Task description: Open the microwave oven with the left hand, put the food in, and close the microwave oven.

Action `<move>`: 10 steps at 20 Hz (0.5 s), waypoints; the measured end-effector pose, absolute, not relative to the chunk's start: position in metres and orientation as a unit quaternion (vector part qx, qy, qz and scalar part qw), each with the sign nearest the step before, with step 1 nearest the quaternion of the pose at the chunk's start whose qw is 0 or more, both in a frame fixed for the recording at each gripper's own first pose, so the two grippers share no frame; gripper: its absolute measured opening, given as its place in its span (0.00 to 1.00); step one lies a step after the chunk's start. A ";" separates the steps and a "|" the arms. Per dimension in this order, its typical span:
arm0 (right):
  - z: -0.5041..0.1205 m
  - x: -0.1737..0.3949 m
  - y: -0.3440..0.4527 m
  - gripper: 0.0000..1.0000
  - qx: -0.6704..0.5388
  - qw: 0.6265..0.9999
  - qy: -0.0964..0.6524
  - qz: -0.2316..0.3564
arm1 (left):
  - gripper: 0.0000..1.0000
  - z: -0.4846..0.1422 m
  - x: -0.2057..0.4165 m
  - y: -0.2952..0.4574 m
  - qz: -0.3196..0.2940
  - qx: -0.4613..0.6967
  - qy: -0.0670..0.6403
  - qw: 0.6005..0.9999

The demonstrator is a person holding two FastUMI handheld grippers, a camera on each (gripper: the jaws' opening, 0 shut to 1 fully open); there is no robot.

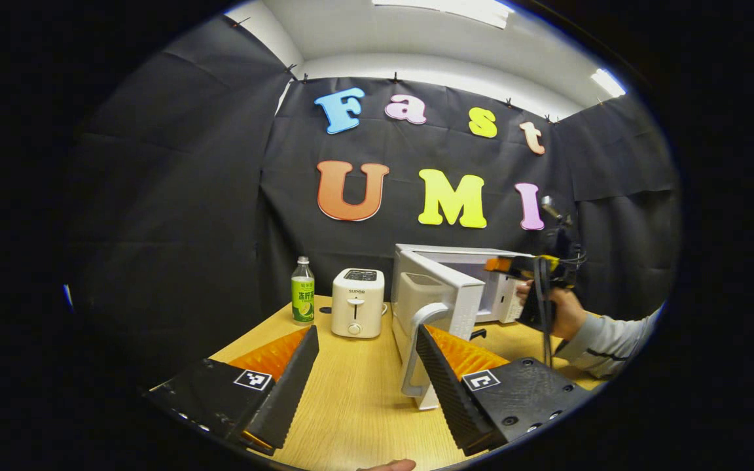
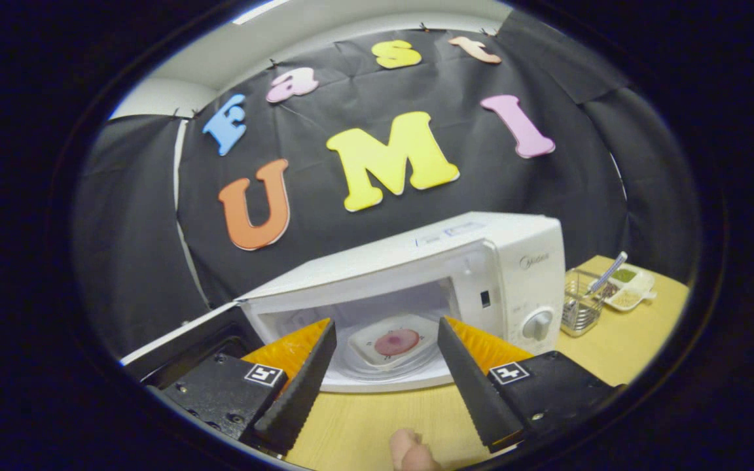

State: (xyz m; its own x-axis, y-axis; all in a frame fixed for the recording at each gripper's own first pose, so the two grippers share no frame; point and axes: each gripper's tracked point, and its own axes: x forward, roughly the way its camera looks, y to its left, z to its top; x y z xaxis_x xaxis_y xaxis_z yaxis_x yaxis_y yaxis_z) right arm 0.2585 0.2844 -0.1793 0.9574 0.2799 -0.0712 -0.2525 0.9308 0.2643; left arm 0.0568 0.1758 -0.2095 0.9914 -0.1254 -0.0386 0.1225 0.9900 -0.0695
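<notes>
Left gripper view: the left gripper occupies the bottom of the frame, level over the wooden table, its fingers spread wide with nothing between them. The open microwave door stands edge-on at centre right, its handle just beside the right-hand finger; contact cannot be determined. At the right edge, a hand in a grey sleeve holds the right gripper raised in front of the microwave oven. A toaster and a green bottle stand at centre left.

Right gripper view: the right gripper, at the bottom of the frame, faces the open cavity, fingers wide apart and empty. The food lies on a white plate inside the cavity, at lower centre. A wire basket stands at right.
</notes>
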 end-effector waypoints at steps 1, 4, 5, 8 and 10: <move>-0.169 0.240 0.277 0.90 0.120 0.981 0.042 0.146 | 0.72 -0.210 0.058 0.176 -0.061 -0.035 0.019 0.997; -0.140 0.182 0.250 0.99 0.095 0.982 0.009 0.163 | 0.52 -0.212 0.061 0.183 -0.048 -0.032 0.016 0.998; -0.133 0.164 0.240 0.99 0.085 0.982 0.001 0.167 | 0.41 -0.214 0.063 0.181 -0.048 -0.033 0.015 0.998; -0.121 0.125 0.204 0.89 0.077 0.983 -0.013 0.168 | 0.11 -0.220 0.073 0.193 -0.021 -0.025 0.023 0.999; -0.117 0.100 0.187 1.00 0.074 0.983 -0.016 0.165 | 0.09 -0.231 0.093 0.187 -0.026 -0.017 0.025 0.999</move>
State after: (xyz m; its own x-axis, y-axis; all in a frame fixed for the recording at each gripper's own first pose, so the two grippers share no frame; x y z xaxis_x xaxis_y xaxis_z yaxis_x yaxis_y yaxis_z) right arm 0.0998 0.1868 -0.1171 0.9452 0.3217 0.0558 -0.3264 0.9348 0.1399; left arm 0.0930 0.1873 -0.2308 0.9974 -0.0524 -0.0494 0.0507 0.9981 -0.0352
